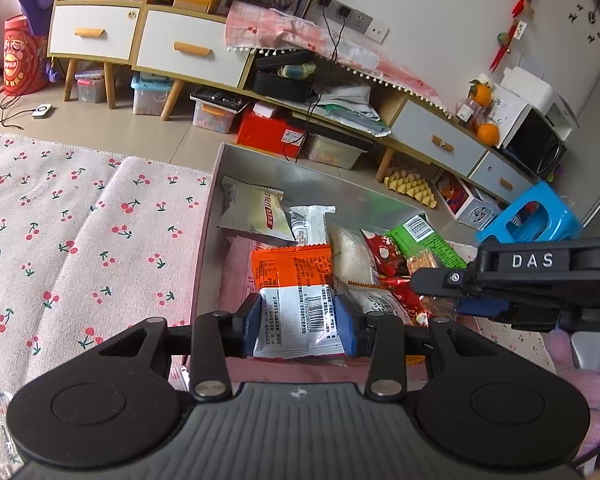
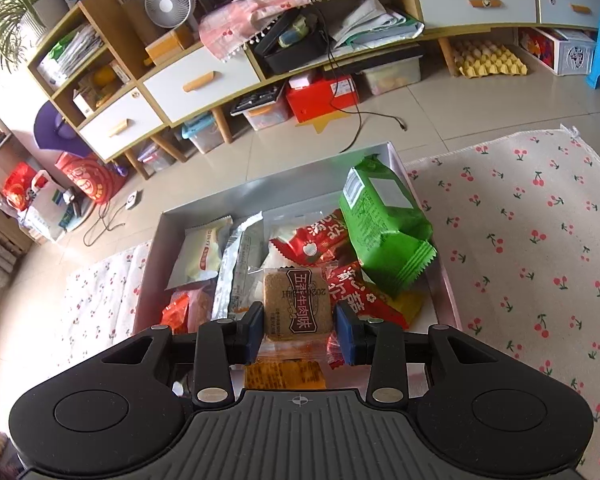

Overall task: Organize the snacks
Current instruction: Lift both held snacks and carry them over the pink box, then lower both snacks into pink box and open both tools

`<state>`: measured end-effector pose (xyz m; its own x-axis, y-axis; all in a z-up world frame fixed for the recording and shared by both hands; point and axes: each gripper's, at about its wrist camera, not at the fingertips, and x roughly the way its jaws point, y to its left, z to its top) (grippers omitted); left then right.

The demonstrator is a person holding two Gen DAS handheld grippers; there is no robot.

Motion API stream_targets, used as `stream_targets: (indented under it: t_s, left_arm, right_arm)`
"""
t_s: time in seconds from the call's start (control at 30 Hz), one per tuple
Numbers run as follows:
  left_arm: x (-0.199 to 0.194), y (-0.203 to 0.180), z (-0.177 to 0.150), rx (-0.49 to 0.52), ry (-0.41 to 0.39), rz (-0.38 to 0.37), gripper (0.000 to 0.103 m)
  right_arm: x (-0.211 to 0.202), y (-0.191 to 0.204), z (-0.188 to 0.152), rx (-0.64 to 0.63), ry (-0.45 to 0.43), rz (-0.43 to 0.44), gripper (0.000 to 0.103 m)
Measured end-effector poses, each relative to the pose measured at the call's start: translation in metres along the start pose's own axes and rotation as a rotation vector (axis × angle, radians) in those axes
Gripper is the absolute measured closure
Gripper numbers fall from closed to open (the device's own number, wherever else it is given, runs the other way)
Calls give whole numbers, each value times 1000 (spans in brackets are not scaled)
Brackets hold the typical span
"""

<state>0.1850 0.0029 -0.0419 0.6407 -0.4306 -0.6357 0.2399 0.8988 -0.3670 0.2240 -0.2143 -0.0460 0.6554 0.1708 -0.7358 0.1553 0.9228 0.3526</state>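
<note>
In the left wrist view my left gripper (image 1: 302, 324) is shut on an orange-and-white snack packet (image 1: 296, 280), held over the near end of the silver-lined box (image 1: 300, 172). My right gripper (image 2: 300, 322) is shut on a clear-wrapped square biscuit (image 2: 298, 306) above the same box (image 2: 204, 204). That right gripper (image 1: 436, 296) also reaches in from the right in the left wrist view. The box holds a green packet (image 2: 384, 232), red packets (image 2: 312, 242), a white-and-yellow packet (image 1: 256, 212) and a silver stick packet (image 2: 240, 264).
A cherry-print mat (image 1: 80, 220) lies under and beside the box, also on the right side (image 2: 520, 240). Beyond it are tiled floor, a low cabinet (image 1: 188, 48) with storage bins beneath, loose cables and a blue stool (image 1: 532, 220).
</note>
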Motion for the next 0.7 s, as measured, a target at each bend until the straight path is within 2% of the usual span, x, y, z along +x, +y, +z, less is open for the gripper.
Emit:
stream_targets:
  t_s: [0.1, 0.23, 0.33, 0.7]
  left_arm:
    - [-1, 0, 0, 5, -8, 16, 64]
    - [-3, 1, -1, 10, -16, 31, 64]
    - [-5, 0, 0, 17, -15, 30, 63]
    - [-12, -10, -2, 76, -22, 46, 39]
  right_arm:
    - [4, 6, 5, -2, -11, 3, 67]
    - [5, 7, 11, 39, -26, 70, 65]
    - [5, 4, 13, 77, -42, 89, 64]
    - [-20, -12, -4, 64, -38, 75, 51]
